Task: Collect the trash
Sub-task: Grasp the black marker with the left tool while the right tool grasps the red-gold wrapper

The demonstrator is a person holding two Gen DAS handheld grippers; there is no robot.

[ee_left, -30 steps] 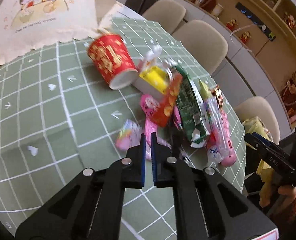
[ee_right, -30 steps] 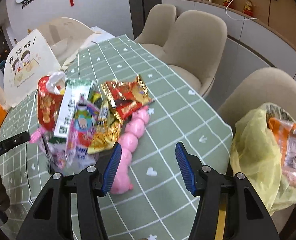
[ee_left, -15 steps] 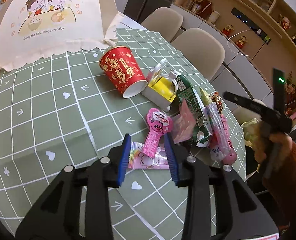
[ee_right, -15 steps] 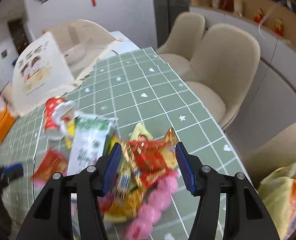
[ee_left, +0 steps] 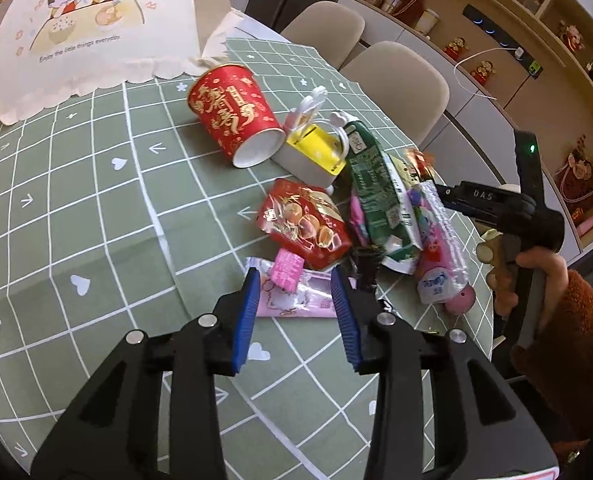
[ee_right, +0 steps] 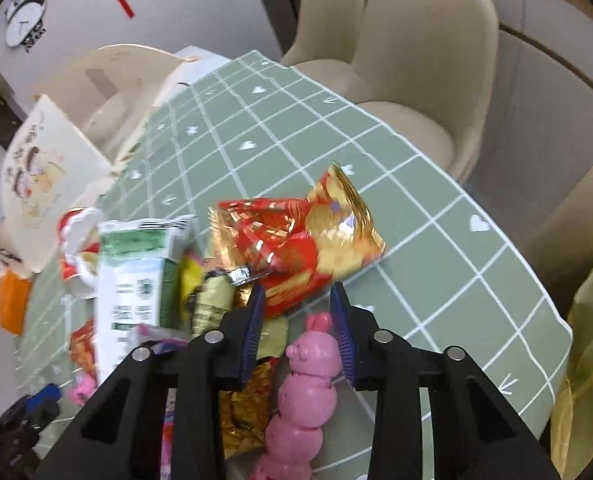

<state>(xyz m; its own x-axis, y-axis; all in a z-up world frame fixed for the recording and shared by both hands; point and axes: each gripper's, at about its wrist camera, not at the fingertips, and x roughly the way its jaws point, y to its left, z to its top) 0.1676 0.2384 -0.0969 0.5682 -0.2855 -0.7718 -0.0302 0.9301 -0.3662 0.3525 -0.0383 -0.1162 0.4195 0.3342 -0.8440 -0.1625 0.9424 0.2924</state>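
Observation:
My left gripper stands open over a flat pink wrapper on the green checked tablecloth; its pads do not touch the wrapper. Just beyond lies a red packet printed with oranges. My right gripper is closing on a red and gold foil wrapper, whose lower end is bunched between both pads. Under that gripper lies a pink pig toy. The rest of the heap is a green packet, a yellow and white box and a red paper cup on its side.
A cartoon-printed food cover stands at the far left of the table. Beige chairs line the far side. A yellow plastic bag hangs off the table's right edge. A hand in a rust sleeve holds the right gripper.
My left gripper has opened, and the orange-printed packet now lies on the heap. The right gripper came down over the heap and narrowed its jaws around the red and gold wrapper.

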